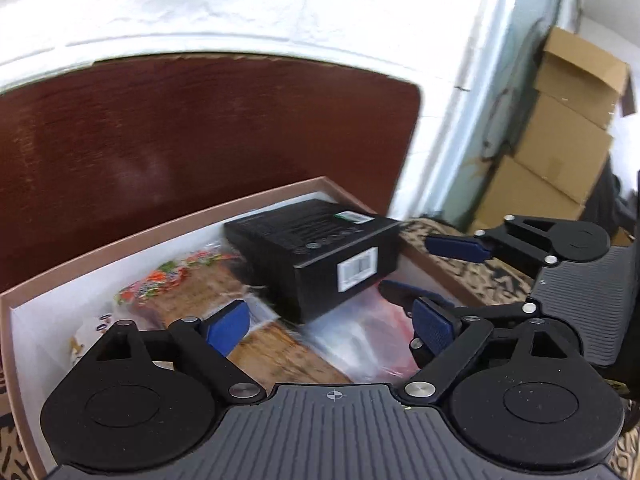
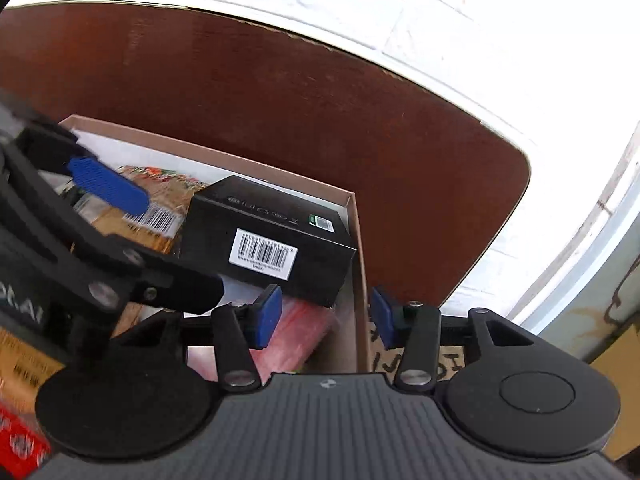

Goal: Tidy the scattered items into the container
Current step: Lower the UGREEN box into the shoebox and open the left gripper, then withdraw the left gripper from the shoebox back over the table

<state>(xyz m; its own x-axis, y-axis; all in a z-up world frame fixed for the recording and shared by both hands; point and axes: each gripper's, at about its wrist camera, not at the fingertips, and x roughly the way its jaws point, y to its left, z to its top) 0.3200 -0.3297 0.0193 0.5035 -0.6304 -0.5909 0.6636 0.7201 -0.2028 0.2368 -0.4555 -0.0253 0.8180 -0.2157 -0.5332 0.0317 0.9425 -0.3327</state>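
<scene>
A pink-brown cardboard container [image 1: 120, 246] holds a black box [image 1: 320, 256] lying tilted on brown snack packets [image 1: 276, 352] and a red-and-clear bag [image 1: 376, 332]. My left gripper [image 1: 332, 326] is open and empty just above the packets, near the black box. In the right wrist view the black box [image 2: 268, 240] lies in the container's right corner [image 2: 358, 240]. My right gripper [image 2: 326, 318] is open and empty, its jaws straddling the container's right wall. The left gripper's blue pad [image 2: 108, 186] shows at the left there.
A dark red-brown board [image 1: 180, 136] stands behind the container against a white wall. Stacked cardboard boxes [image 1: 560, 120] stand at the right. A patterned cloth [image 1: 480, 268] lies under the container. The right gripper [image 1: 432, 264] shows in the left view.
</scene>
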